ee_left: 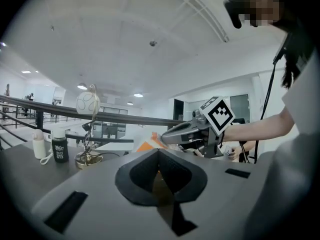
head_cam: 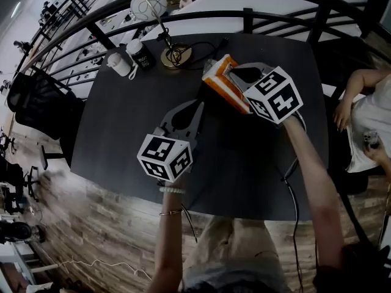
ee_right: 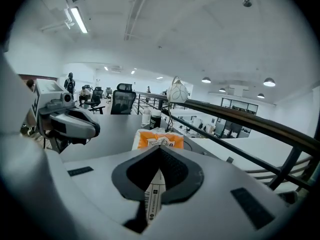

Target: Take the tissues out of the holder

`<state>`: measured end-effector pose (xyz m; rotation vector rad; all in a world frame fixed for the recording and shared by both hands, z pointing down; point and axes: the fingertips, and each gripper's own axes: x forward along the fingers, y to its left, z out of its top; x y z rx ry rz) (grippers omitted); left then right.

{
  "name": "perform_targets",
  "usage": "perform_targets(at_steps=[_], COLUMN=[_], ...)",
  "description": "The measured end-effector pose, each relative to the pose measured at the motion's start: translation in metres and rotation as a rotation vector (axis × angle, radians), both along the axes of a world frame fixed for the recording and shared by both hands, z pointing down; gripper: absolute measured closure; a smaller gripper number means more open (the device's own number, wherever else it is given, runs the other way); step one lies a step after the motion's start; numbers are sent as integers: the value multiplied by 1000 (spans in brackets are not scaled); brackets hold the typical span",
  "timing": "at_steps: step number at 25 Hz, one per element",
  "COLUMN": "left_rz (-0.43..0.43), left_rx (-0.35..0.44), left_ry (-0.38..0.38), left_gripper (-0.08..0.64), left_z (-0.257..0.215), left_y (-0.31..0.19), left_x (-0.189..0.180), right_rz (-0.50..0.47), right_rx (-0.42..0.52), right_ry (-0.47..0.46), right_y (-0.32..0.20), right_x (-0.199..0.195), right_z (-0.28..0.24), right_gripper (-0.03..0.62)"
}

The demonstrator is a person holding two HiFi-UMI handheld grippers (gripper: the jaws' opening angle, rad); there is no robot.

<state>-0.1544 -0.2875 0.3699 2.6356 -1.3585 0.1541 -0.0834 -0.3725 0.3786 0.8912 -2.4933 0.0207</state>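
Although the right gripper (head_cam: 235,73) covers part of it, the orange tissue pack (head_cam: 221,81) can be seen tilted over the far middle of the dark desk (head_cam: 128,121). Whether the pack touches the surface cannot be told. That gripper's fingers are clenched on the pack's white printed edge. In the right gripper view the strip runs down between them, its print too small to read, and the orange top shows just beyond.

The left gripper (head_cam: 197,105) sits just near and left of the pack, apart from it, with its fingers pressed together. A dim orange-brown tint in the slit behind them is too murky to identify.

At the far left of the desk stand a lamp (head_cam: 149,5) with a round shade, a dark bottle (head_cam: 140,54) and a white bottle (head_cam: 119,64). At the right edge a seated person (head_cam: 366,112) is cut off by the frame, and only an arm and a light top show.
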Motion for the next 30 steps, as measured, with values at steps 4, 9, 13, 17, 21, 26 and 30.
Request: perform_targets(at_steps=[4, 9, 13, 17, 21, 26, 30], left_rz=[4, -27, -71, -119, -153, -184, -195], left_rx=[20, 21, 31, 22, 16, -2, -7], left_ry=[8, 16, 28, 34, 32, 29, 13], left_gripper=[552, 552, 552, 552, 552, 552, 552], left_z=[-13, -19, -19, -8, -9, -10, -1], left_y=[5, 22, 47, 75, 80, 78, 94], left_x=[5, 7, 14, 20, 21, 26, 29], right_rz=[10, -5, -35, -72, -105, -148, -169], right_rx=[27, 52, 72, 78, 65, 48, 35], right_ry=[-27, -62, -99, -110, -123, -133, -157], right_y=[11, 39, 70, 104, 110, 111, 134], right_x=[8, 19, 29, 37, 38, 40, 37], right_z=[-18, -35, -45, -37, -38, -40, -29], right_gripper=[580, 580, 580, 580, 580, 580, 580])
